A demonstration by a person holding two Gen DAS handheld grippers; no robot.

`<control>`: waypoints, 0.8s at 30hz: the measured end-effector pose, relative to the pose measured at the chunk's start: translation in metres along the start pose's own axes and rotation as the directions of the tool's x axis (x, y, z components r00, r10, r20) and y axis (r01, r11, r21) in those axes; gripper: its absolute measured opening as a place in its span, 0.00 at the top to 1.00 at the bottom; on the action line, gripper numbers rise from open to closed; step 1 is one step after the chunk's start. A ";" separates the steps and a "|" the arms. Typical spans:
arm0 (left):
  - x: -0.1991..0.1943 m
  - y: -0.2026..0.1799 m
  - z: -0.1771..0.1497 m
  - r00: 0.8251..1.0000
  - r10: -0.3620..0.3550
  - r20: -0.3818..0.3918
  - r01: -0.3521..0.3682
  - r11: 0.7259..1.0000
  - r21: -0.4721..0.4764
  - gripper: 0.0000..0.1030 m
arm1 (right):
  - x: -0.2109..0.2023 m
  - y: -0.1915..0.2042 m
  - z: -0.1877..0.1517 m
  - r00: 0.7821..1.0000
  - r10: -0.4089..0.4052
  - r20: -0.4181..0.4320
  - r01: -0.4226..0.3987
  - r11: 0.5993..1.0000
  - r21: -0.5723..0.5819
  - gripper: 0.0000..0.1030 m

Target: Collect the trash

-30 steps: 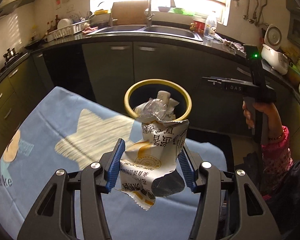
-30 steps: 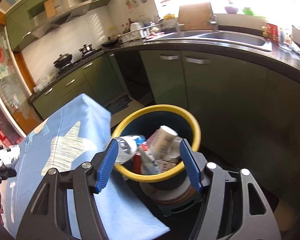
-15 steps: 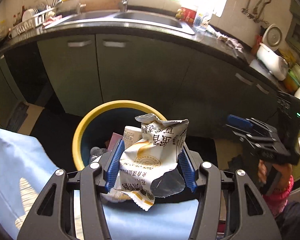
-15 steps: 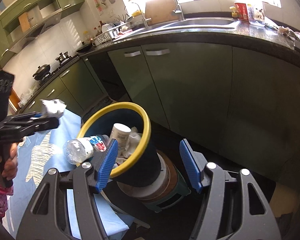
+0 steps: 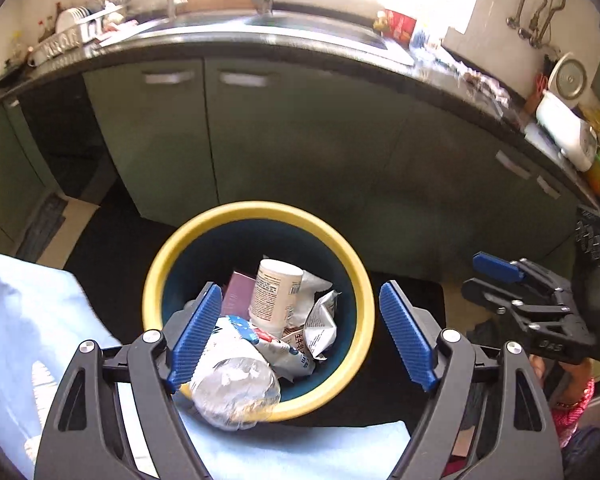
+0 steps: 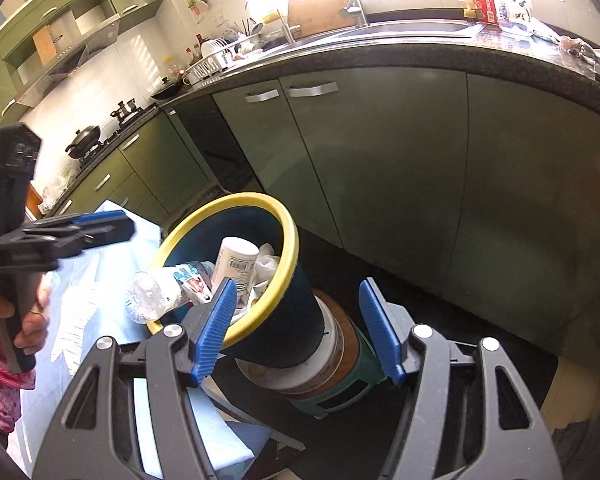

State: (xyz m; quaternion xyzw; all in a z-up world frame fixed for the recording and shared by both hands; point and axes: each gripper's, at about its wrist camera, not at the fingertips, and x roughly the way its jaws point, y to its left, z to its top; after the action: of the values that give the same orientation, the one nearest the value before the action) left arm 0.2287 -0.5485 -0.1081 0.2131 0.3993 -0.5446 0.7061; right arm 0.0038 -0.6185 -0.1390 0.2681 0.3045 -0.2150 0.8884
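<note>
1. Far left of the left wrist view: pale blue cloth (image 5: 28, 320) over a table edge, running under the gripper frame.
2. Left gripper (image 5: 300, 336) points steeply down over the trash bin (image 5: 256, 210), blue pads wide apart and opening. Nothing pinched between them; only bin contents show in the gap.
3. Bin: yellow rim, dark blue inside. It holds a crushed clear plastic bottle (image 5: 236, 392) lying across the near rim and sticking out toward the cloth, a white cylindrical container (image 5: 276, 292) upright-tilted in the middle, a maroon box (image 5: 236, 292) just behind the left pad, and a crumpled foil snack bag (image 5: 320, 320) resting loose on the heap, to the right of the container.
4. Behind the bin: green cabinet doors (image 5: 300, 140) under a dark countertop with a sink.
5. Right edge of that view: right gripper (image 5: 496, 276), held by a hand (image 5: 560, 376) in a pink patterned sleeve, off to the bin's right side.
6. Right wrist view: right gripper's pads parted, nothing between them; behind them the bin's outer wall, standing on a green stool (image 6: 340, 384).
</note>
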 end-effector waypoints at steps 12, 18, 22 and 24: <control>-0.157 -0.005 -0.094 0.942 0.243 0.233 -0.206 0.964 -0.169 0.05 | -0.018 0.040 -0.012 0.997 0.070 -0.007 -0.071 0.993 -0.090 0.38; -0.235 -0.009 -0.174 0.851 0.447 0.277 -0.364 0.881 -0.303 0.05 | -0.033 0.082 -0.027 0.992 0.125 -0.021 -0.127 0.974 -0.186 0.36; -0.283 -0.005 -0.231 0.774 0.573 0.269 -0.443 0.794 -0.417 0.05 | -0.043 0.113 -0.042 0.987 0.154 -0.039 -0.159 0.952 -0.260 0.34; -0.301 -0.004 -0.257 0.735 0.634 0.241 -0.486 0.740 -0.464 0.05 | -0.050 0.130 -0.049 0.985 0.167 -0.045 -0.173 0.939 -0.299 0.32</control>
State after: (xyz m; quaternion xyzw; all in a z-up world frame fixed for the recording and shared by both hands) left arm 0.1136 -0.1805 -0.0192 0.0771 0.2633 -0.2463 0.9296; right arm 0.0177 -0.4785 -0.0945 0.1567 0.3180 -0.0861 0.9311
